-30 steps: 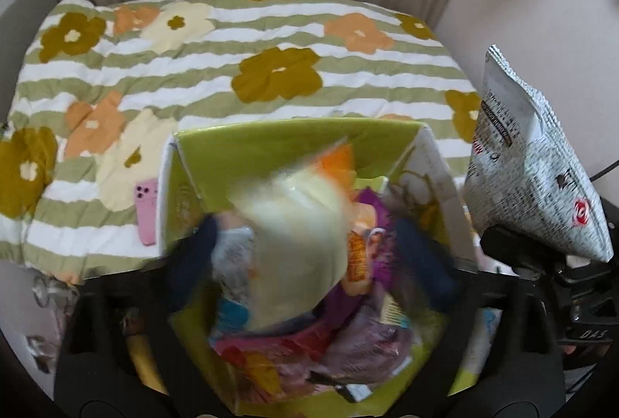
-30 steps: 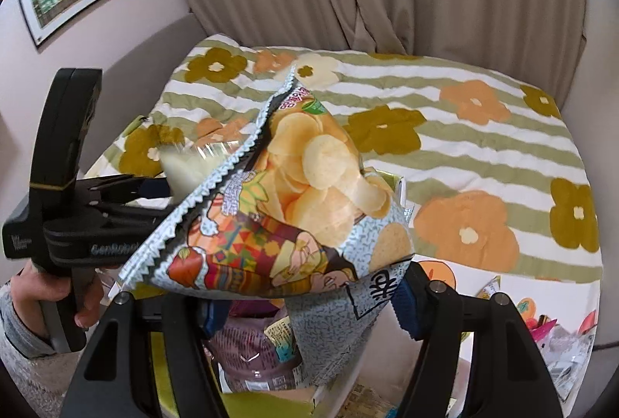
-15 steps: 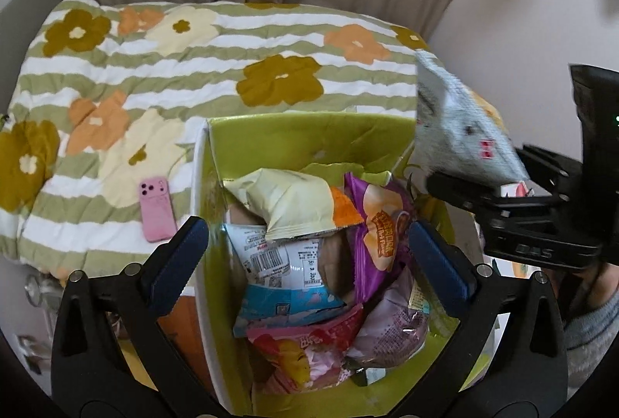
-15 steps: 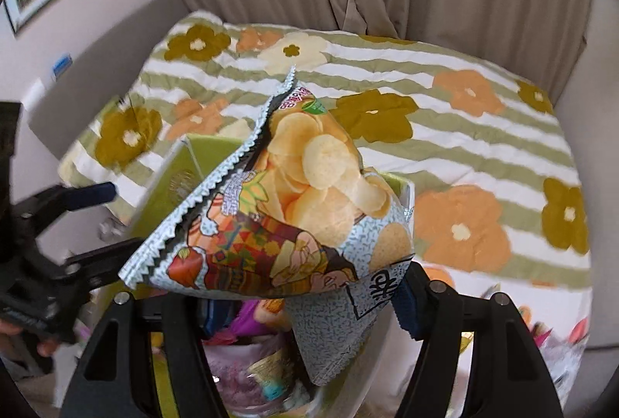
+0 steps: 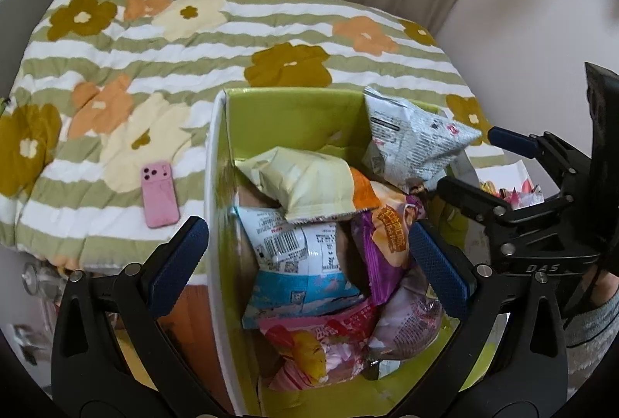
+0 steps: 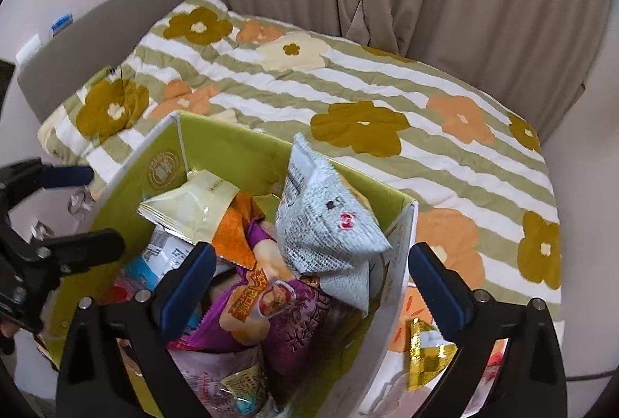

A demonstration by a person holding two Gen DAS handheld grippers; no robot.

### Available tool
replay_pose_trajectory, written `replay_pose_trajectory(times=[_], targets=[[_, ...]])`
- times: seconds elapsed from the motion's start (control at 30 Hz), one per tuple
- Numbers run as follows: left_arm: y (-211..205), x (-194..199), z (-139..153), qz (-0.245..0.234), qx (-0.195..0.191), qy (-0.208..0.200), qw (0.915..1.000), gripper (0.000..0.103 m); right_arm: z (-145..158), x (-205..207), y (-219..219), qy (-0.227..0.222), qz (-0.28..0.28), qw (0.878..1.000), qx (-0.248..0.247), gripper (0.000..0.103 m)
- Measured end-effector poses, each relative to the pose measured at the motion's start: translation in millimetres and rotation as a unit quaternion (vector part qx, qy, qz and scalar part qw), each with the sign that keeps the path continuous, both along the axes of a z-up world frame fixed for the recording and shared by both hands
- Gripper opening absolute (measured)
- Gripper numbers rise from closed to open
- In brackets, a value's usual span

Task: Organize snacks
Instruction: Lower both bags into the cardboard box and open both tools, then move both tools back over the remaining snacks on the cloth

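Observation:
A green cardboard box (image 5: 216, 185) (image 6: 398, 263) stands at the bed's near edge, filled with several snack bags. A grey chip bag (image 5: 410, 143) (image 6: 329, 220) lies tilted in its far right corner, on a purple bag (image 5: 387, 244) (image 6: 263, 302). My right gripper (image 6: 313, 282) (image 5: 483, 166) hovers over that corner with its jaws opening; neither pad touches the chip bag. My left gripper (image 5: 309, 259) (image 6: 77, 211) is open above the box's left half, with nothing between its pads. A pale yellow bag (image 5: 309, 182) (image 6: 189, 209) rests on top of the pile.
A pink phone (image 5: 159, 194) lies on the flowered quilt (image 5: 232, 38) left of the box. A gold packet (image 6: 425, 352) and other loose snacks (image 5: 510, 189) sit right of the box. Curtains hang behind the bed.
The yellow bag fell from my left gripper into the box. My right gripper came over the box, opened and let the chip bag drop into the far right corner.

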State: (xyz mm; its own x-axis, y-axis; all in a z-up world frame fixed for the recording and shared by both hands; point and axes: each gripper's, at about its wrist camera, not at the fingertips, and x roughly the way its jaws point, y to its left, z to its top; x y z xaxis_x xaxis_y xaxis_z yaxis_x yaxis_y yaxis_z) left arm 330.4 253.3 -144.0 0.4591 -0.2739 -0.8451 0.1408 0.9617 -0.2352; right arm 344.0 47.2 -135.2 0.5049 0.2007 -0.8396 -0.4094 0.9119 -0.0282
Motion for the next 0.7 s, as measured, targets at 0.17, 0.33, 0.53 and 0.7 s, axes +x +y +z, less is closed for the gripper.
replay_pose_trajectory(times=[0.17, 0.33, 0.53, 0.7], targets=[[-6.1, -6.4, 4.4, -0.003, 0.003, -0.004, 1.0, 0.103, 6.9, -9.3, -5.4, -0.001, -0.017, 1.0, 0.027, 0.099], [-12.5, -17.8, 19.7, -0.001, 0.01, -0.021, 0.9997, 0.103, 22.1, -21.9, -11.6, -0.018, -0.029, 0.998, 0.045, 0.099], [-26.4, -39.0, 41.0, 0.009, 0.02, -0.04, 0.999, 0.103, 41.7, -41.3, -27.9, -0.032, -0.035, 0.996, 0.072, 0.099], [-52.6, -61.7, 59.9, 0.019, 0.027, -0.063, 0.9974, 0.103, 63.8, -65.0, -58.3, -0.062, -0.04, 0.992, 0.103, 0.1]])
